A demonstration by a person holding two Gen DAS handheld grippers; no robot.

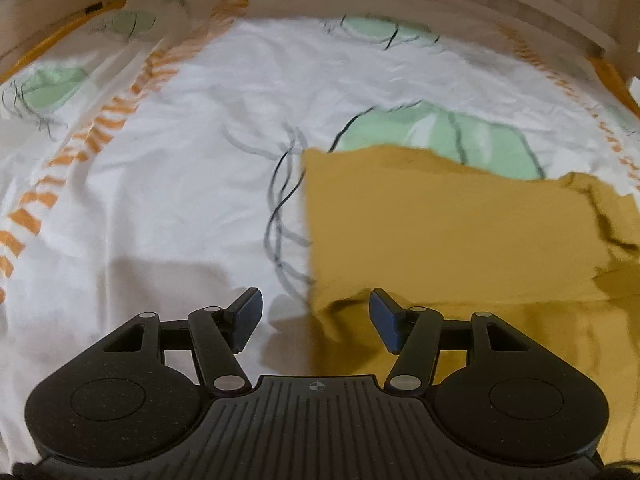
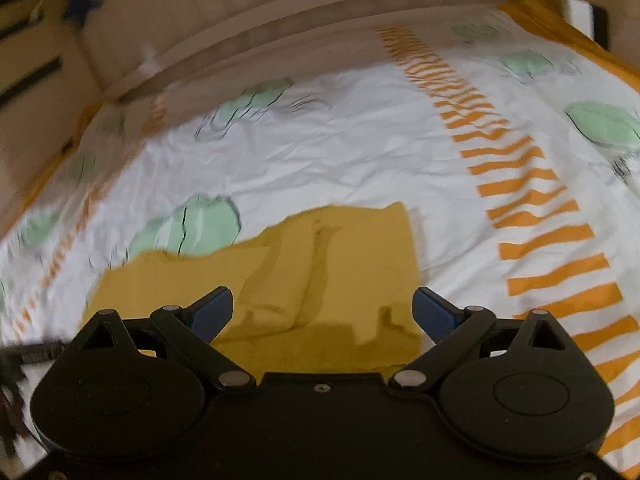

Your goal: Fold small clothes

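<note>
Left wrist view, mustard garment (image 1: 460, 232) cut off right, blurred bedsheet (image 1: 180, 160) edges

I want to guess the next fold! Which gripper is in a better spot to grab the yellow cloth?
Probably the left gripper: its open jaws frame the edge of the yellow cloth, easy to pinch. The right gripper, open too, hovers over the middle, with no edge between its jaws.

Left tool (image 1: 316, 312) jaws apart, empty; right tool (image 2: 323, 312) wider.
</note>
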